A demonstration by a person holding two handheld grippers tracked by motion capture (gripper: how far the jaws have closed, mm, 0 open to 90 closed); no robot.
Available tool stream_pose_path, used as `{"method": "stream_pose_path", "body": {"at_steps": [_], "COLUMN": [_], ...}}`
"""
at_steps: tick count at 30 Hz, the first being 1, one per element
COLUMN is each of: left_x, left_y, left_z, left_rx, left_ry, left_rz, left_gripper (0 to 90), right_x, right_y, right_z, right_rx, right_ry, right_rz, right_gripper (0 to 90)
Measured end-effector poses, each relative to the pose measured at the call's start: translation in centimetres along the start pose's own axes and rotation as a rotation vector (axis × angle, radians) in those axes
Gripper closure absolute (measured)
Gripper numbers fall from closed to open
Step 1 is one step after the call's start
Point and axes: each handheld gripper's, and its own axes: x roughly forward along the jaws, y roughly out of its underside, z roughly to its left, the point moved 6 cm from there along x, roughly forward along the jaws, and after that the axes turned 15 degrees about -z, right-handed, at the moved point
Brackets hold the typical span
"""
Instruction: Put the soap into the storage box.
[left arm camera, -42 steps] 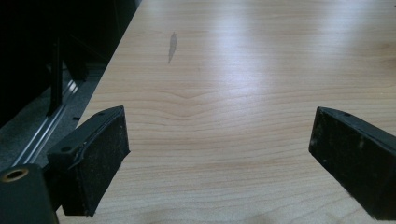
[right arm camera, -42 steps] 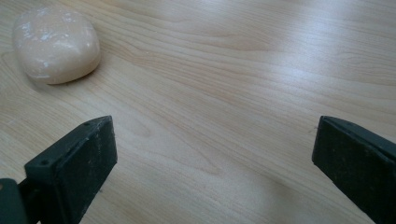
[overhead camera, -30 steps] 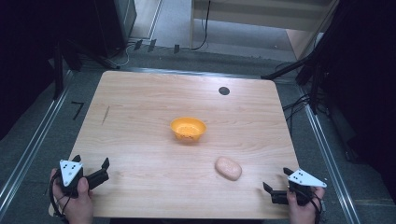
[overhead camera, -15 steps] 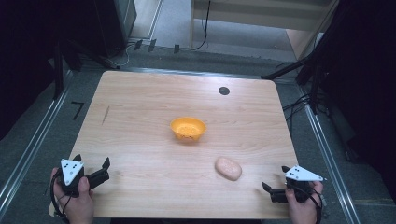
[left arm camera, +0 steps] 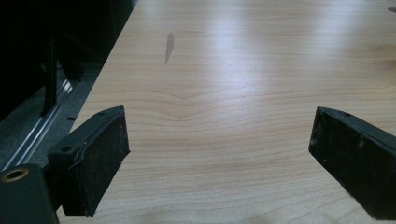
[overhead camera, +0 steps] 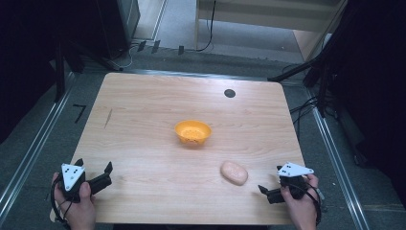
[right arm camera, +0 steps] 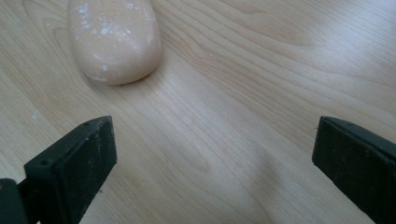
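Bread roll sits just left of right gripper, jaws wide, empty: centre it between pads, then close gently.

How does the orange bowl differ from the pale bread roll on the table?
The orange bowl is bright orange, round and open-topped; the bread roll is pale pinkish-tan, oblong and solid, with white specks on its crust. The orange bowl sits mid-table, far from both grippers; the bread roll lies near the right gripper, ahead of its open jaws. Both rest untouched on the wooden table.
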Motion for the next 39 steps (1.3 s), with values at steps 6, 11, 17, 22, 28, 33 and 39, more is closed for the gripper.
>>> {"method": "stream_pose_path", "body": {"at_steps": [6, 11, 17, 22, 28, 33, 39], "left_x": [0.1, 0.1, 0.1, 0.1, 0.1, 0.1, 0.1], "left_y": [0.0, 0.0, 0.0, 0.0, 0.0, 0.0, 0.0], "left_z": [-0.3, -0.3, -0.3, -0.3, -0.3, -0.3, -0.3], "left_rx": [0.026, 0.029, 0.027, 0.028, 0.025, 0.022, 0.020], "left_ry": [0.000, 0.002, 0.005, 0.006, 0.007, 0.008, 0.008], "left_rz": [0.003, 0.002, 0.005, 0.005, 0.005, 0.004, 0.004], "left_gripper": [6.2, 6.3, 6.2, 6.3, 6.3, 6.3, 6.3], "right_x": [0.5, 1.2, 1.7, 2.2, 2.4, 2.8, 3.3], "right_y": [-0.5, -1.1, -1.6, -1.9, -2.5, -3.1, -3.6], "right_z": [0.3, 0.5, 0.8, 1.1, 1.4, 1.8, 2.2], "right_rx": [-0.012, -0.024, -0.039, -0.052, -0.062, -0.076, -0.079], "right_ry": [-0.025, -0.042, -0.059, -0.074, -0.083, -0.096, -0.114], "right_rz": [0.034, 0.061, 0.091, 0.111, 0.122, 0.133, 0.158], "right_gripper": [0.5, 0.5, 0.5, 0.5, 0.5, 0.5, 0.5]}}
